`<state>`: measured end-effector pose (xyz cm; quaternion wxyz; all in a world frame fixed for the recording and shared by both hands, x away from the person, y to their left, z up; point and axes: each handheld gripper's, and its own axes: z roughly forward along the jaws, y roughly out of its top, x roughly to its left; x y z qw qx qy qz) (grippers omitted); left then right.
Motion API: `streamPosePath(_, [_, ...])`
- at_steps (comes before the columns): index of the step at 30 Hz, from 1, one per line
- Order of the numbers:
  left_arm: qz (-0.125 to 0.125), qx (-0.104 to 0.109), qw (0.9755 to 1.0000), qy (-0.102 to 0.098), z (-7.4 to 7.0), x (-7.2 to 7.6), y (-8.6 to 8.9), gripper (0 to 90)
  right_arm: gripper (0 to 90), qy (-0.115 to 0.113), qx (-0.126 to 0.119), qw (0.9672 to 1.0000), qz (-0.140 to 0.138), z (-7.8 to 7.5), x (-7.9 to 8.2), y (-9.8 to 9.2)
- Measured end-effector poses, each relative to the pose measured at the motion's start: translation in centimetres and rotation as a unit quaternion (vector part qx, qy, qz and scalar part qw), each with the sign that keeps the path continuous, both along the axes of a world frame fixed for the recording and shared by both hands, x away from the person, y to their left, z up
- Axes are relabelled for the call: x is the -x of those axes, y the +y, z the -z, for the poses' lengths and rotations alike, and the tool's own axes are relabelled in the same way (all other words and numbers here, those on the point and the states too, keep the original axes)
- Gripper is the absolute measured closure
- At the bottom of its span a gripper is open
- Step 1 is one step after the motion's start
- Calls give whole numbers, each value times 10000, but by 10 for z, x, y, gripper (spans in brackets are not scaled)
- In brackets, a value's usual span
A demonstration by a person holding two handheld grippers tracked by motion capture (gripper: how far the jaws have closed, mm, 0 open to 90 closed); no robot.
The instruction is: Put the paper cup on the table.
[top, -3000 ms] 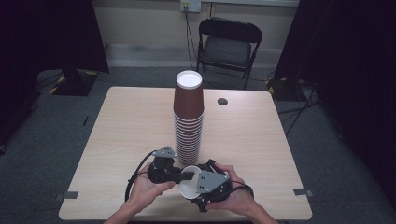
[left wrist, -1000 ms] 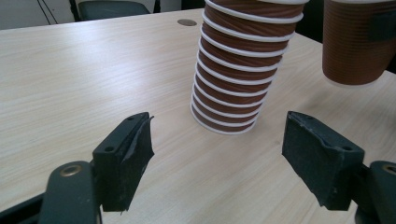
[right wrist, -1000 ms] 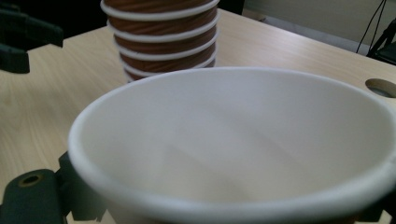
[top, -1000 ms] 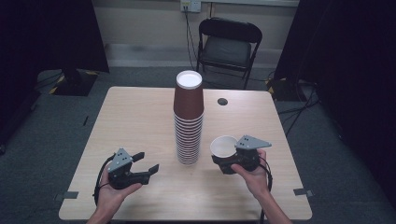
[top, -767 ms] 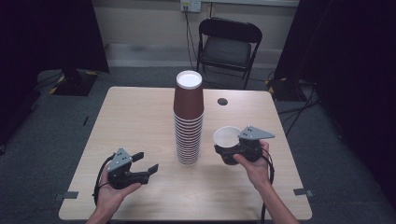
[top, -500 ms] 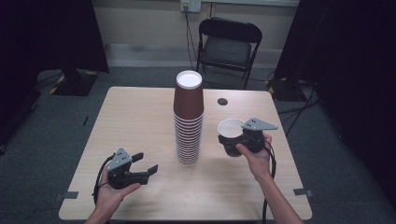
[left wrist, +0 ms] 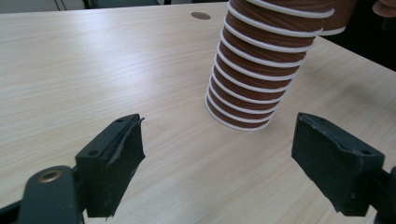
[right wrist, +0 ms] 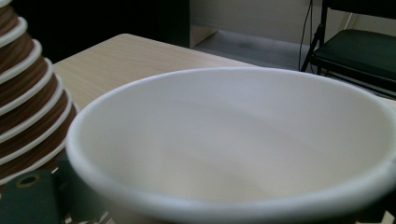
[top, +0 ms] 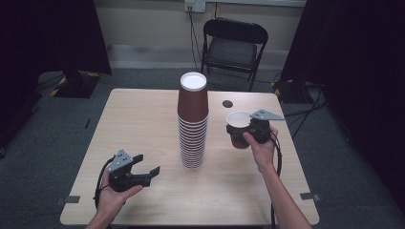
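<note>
Centre of table (top: 143, 124): stack of paper cups (top: 193, 121), upright.
Right of stack: single paper cup (top: 239, 129), in right gripper (top: 248, 130).
Left, near edge: left gripper (top: 143, 171).
Behind table: folding chair (top: 234, 45).

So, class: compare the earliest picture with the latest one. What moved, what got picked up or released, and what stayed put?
The right gripper has carried the single cup from the near edge up to the right of the stack. The left gripper let go, drew back left, and its jaws have just been opening, with nothing between them. The stack, the table and the chair kept their places.
</note>
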<state>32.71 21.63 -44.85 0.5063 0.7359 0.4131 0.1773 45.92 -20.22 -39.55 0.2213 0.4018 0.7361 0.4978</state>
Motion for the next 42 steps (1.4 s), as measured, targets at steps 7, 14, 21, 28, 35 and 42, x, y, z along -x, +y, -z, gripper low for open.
streamPosePath(7, [-21, -61, 10000, 24, 1, -1, -1, 178, 95, 88, 22, 9998, 151, 8, -26, 6])
streamPosePath(14, [-26, -93, 9999, 51, 3, -1, -1, 170, 95, 224, -6, 9995, 238, 24, -42, 9])
streamPosePath(21, [31, -90, 9999, 46, 5, 0, 0, 178, 94, 239, -33, 9994, 258, 35, -50, 16])
streamPosePath(28, [91, -77, 9999, 36, 5, 0, -3, 185, 93, 233, 10, 9995, 224, 44, -54, 28])
streamPosePath(35, [83, -57, 9999, 40, 5, -1, -2, 187, 93, 292, 36, 9994, 174, 56, -56, 34])
streamPosePath(42, [114, -79, 9999, 27, 5, 0, -4, 187, 90, 155, 62, 9998, 147, 66, -43, 33])
